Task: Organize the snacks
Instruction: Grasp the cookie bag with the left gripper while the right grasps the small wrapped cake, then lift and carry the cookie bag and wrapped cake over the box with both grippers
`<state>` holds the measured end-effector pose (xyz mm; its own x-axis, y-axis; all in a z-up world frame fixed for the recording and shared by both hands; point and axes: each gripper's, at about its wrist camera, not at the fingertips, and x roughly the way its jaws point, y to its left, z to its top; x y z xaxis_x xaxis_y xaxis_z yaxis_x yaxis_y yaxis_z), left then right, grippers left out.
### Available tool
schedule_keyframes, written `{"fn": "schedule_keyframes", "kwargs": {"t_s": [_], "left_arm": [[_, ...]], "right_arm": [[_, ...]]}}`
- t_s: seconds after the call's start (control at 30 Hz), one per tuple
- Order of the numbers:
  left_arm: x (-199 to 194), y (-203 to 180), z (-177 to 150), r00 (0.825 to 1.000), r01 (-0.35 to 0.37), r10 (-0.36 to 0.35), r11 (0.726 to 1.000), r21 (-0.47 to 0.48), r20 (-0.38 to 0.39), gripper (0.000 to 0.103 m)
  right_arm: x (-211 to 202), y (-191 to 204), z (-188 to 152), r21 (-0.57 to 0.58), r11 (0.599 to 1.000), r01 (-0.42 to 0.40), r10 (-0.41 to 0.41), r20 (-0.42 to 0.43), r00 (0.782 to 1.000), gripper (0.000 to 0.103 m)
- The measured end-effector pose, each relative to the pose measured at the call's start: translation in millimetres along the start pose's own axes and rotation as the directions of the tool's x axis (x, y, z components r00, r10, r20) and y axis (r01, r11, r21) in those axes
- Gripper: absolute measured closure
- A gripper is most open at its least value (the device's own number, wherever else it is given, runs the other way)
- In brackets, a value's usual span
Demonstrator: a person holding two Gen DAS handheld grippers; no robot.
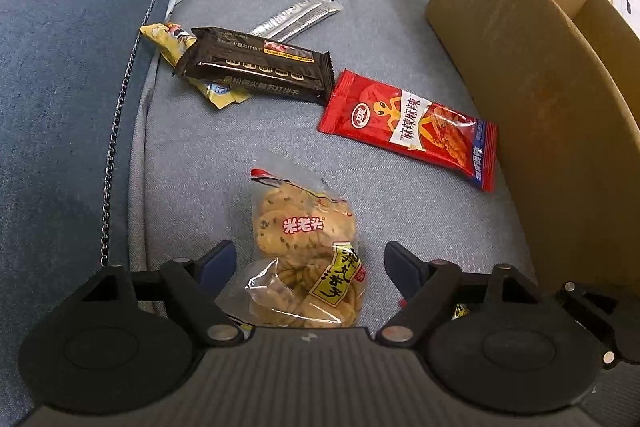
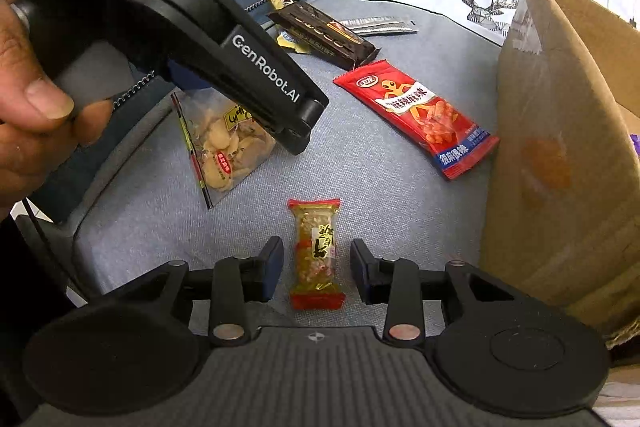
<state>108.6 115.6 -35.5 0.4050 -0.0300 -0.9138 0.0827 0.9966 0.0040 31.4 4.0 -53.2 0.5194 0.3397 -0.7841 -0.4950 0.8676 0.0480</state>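
Clear crinkly cracker bag (image 1: 306, 251) sits between the left gripper (image 1: 310, 263)'s open jaws; right gripper (image 2: 316, 267), also open, straddles a small red-ended candy bar (image 2: 316, 255). Next: squeeze, lift toward the cardboard box (image 2: 560, 147), I'd guess.

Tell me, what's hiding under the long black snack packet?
A yellow wrapper pokes out from under the black packet at its left end and lower edge. The covered middle cannot be seen.

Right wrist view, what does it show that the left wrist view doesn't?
Only the right wrist view shows the small candy between the open right tool, the left tool's body, and the hand holding it. Only the left shows the open left tool straddling the cracker bag. Both show the red packet, black packet and box.
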Motion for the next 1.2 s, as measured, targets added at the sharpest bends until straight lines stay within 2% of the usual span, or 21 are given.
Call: {"fn": "schedule_keyframes", "kwargs": {"t_s": [0.07, 0.23, 0.4, 0.6, 0.97, 1.2], "left_arm": [[1, -1, -1, 1.000, 0.005, -0.005, 1.000, 0.001, -0.003, 0.036], [-4, 3, 0, 0.999, 0.029, -0.029, 0.999, -0.019, 0.021, 0.046], [-5, 7, 1, 0.999, 0.033, -0.032, 0.998, -0.048, 0.026, 0.046], [0, 3, -1, 1.000, 0.030, -0.030, 0.999, -0.023, 0.001, 0.043], [4, 0, -2, 1.000, 0.023, -0.023, 1.000, -0.005, -0.009, 0.043], [0, 0, -2, 1.000, 0.027, -0.027, 1.000, -0.008, 0.012, 0.047]], "right_arm": [[-1, 1, -1, -0.005, 1.000, 0.011, -0.010, 0.008, 1.000, 0.080], [-5, -2, -1, 0.010, 1.000, 0.009, -0.009, 0.041, 0.999, 0.084], [-11, -3, 0, 0.021, 1.000, 0.004, -0.006, 0.080, 0.997, 0.084], [-3, -4, -3, 0.025, 1.000, 0.011, -0.011, 0.026, 1.000, 0.081], [-3, -2, -1, 0.022, 1.000, 0.014, -0.014, 0.027, 1.000, 0.081], [-5, -2, -1, 0.019, 1.000, 0.020, -0.021, 0.039, 0.999, 0.084]]}}
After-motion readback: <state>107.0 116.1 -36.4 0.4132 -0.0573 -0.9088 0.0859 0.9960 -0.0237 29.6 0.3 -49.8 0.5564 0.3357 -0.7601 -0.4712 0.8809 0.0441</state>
